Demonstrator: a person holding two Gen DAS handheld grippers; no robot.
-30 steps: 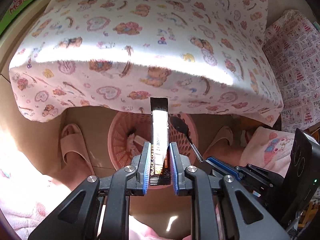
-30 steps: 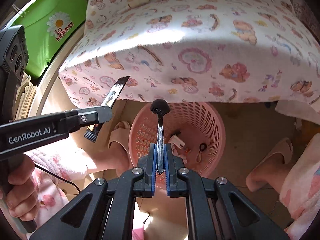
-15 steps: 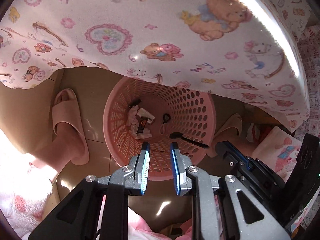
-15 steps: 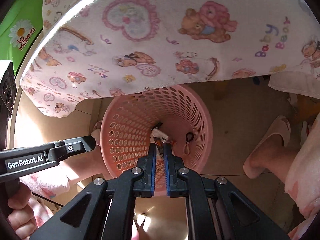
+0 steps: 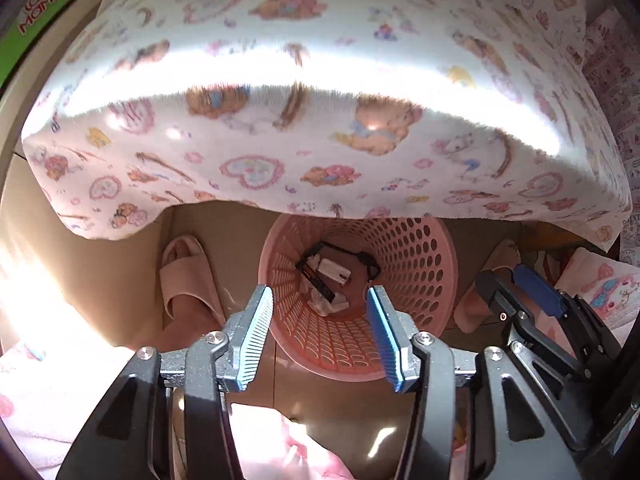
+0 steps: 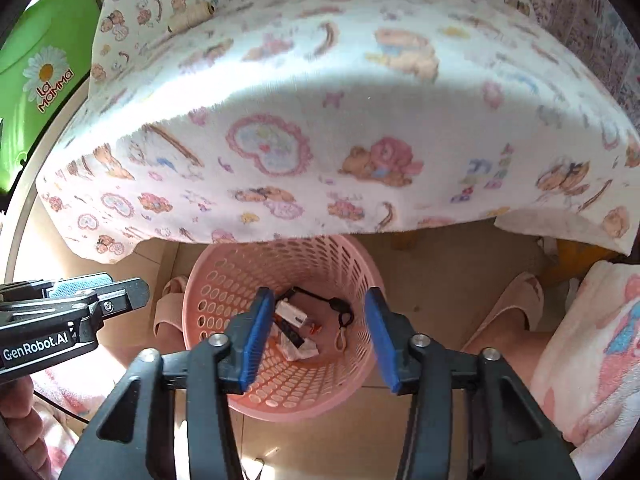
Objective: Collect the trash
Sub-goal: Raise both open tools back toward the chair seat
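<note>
A pink perforated basket (image 5: 420, 264) (image 6: 224, 280) stands on the floor under the table edge. Inside lie a black coffee stick packet (image 5: 316, 280), white wrappers (image 6: 292, 314) and a black plastic spoon (image 6: 332, 300). My left gripper (image 5: 320, 332) is open and empty above the basket's near rim. My right gripper (image 6: 316, 332) is open and empty over the basket too. The right gripper's fingers (image 5: 536, 292) show at the right of the left wrist view. The left gripper's body (image 6: 72, 308) shows at the left of the right wrist view.
A table under a teddy-bear cloth (image 5: 320, 80) (image 6: 320, 100) overhangs the basket. A beige roll (image 6: 192, 16) lies on it far left. Pink slippers on feet (image 5: 188, 280) (image 6: 516, 308) flank the basket. A green box (image 6: 44, 60) stands at left.
The left gripper let go of the coffee packet and the right gripper let go of the black spoon; both now lie in the basket. Both grippers have opened wide and drawn back.
</note>
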